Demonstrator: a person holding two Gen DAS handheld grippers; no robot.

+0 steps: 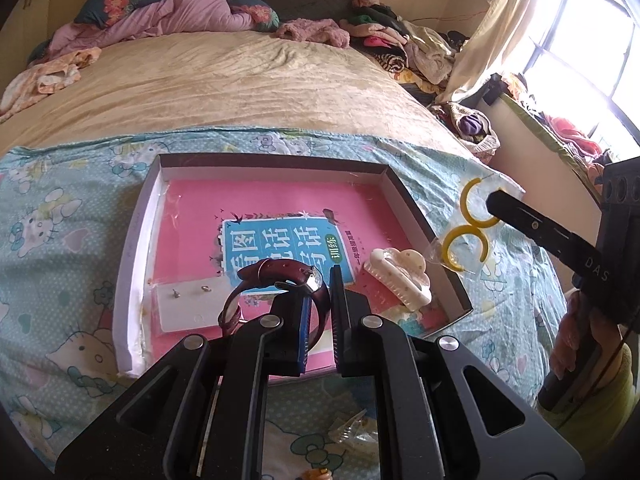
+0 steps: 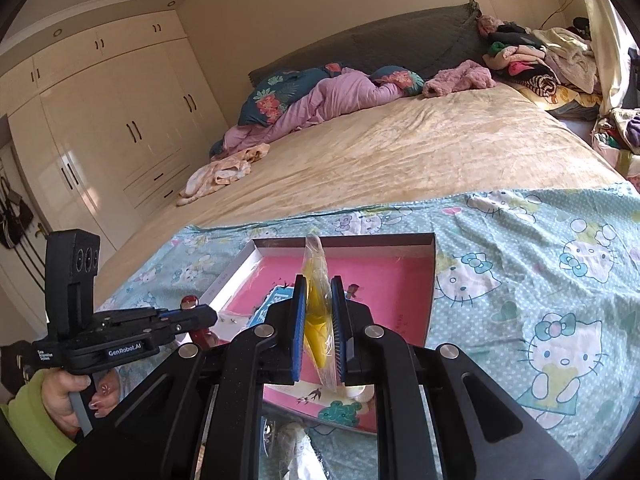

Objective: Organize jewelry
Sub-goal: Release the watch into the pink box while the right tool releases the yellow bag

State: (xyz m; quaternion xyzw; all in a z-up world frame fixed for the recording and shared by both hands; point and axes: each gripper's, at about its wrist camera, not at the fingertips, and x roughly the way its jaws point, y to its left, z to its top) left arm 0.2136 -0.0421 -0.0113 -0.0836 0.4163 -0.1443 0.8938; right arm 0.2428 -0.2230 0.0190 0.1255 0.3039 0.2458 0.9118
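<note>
A shallow box (image 1: 134,248) lined with a pink book cover lies on the cartoon-cat sheet. Inside are a white hair claw (image 1: 400,276) at the right and a white card with two stud earrings (image 1: 188,300) at the left. My left gripper (image 1: 320,288) is shut on the strap of a dark red watch (image 1: 280,274), held over the box's near end. My right gripper (image 2: 318,280) is shut on a clear packet of yellow hoop earrings (image 2: 316,320), above the box's near right part. The left wrist view shows the packet (image 1: 468,236) hanging past the box's right wall.
The blue cartoon-cat sheet (image 2: 540,280) covers the near end of a beige bed (image 1: 248,84). Crumpled clear wrappers (image 1: 352,428) lie near the front. Clothes (image 1: 400,48) pile up at the far right by the window; pillows and a pink quilt (image 2: 340,96) lie at the head. Wardrobes (image 2: 104,120) stand left.
</note>
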